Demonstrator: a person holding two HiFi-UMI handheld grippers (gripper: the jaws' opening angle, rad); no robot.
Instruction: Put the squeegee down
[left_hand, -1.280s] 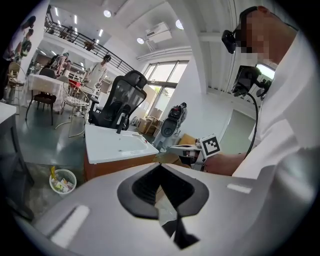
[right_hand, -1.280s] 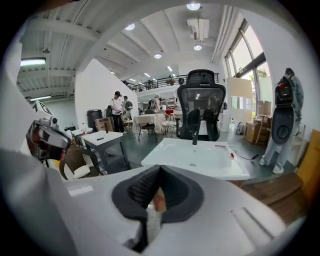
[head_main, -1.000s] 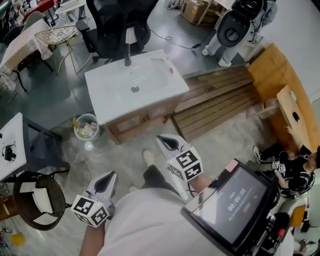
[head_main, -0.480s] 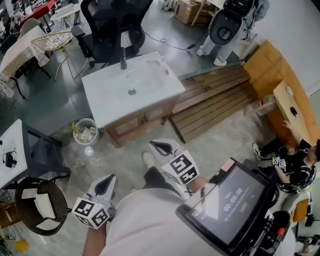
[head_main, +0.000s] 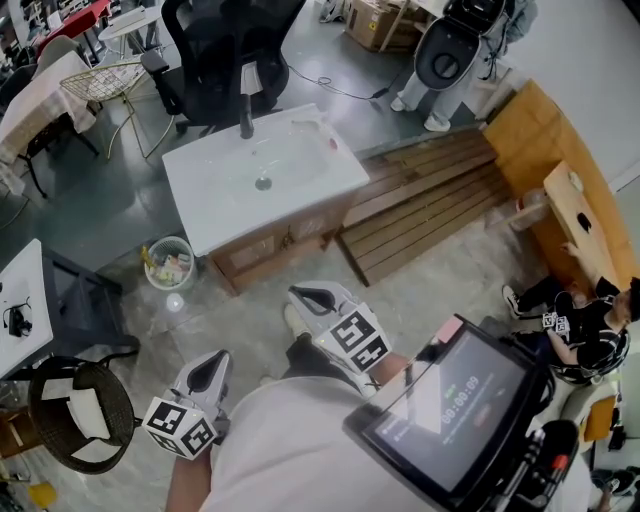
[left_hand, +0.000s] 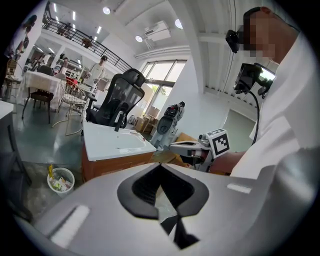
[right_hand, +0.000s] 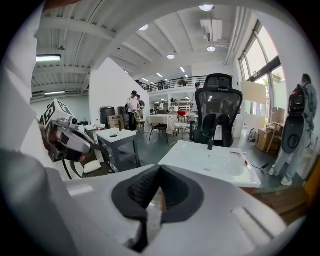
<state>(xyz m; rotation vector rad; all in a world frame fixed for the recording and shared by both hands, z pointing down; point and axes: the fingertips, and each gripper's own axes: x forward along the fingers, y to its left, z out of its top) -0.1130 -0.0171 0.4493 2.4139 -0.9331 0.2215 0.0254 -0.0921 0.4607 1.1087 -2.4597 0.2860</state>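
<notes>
No squeegee is between either pair of jaws. A small pale object with a red end (head_main: 328, 141) lies on the right rim of the white sink top (head_main: 205, 205); it is too small to tell what it is. My left gripper (head_main: 218, 357) is held low at the left, well short of the sink, its jaws shut and empty (left_hand: 160, 166). My right gripper (head_main: 300, 294) points toward the sink cabinet from a little nearer, jaws shut with nothing in them (right_hand: 160, 167). Each gripper shows in the other's view: the right one (left_hand: 175, 146), the left one (right_hand: 85, 145).
A black faucet (head_main: 245, 125) stands at the sink's back edge, with a black office chair (head_main: 225, 50) behind. A wastebasket (head_main: 170, 262) sits left of the cabinet, a wooden pallet (head_main: 430, 200) to its right. A wicker chair (head_main: 70, 400) is near left; a person (head_main: 580, 335) sits at right.
My right gripper has drifted left and slightly forward in the head view. The left gripper has stayed where it was. Both stay shut.
</notes>
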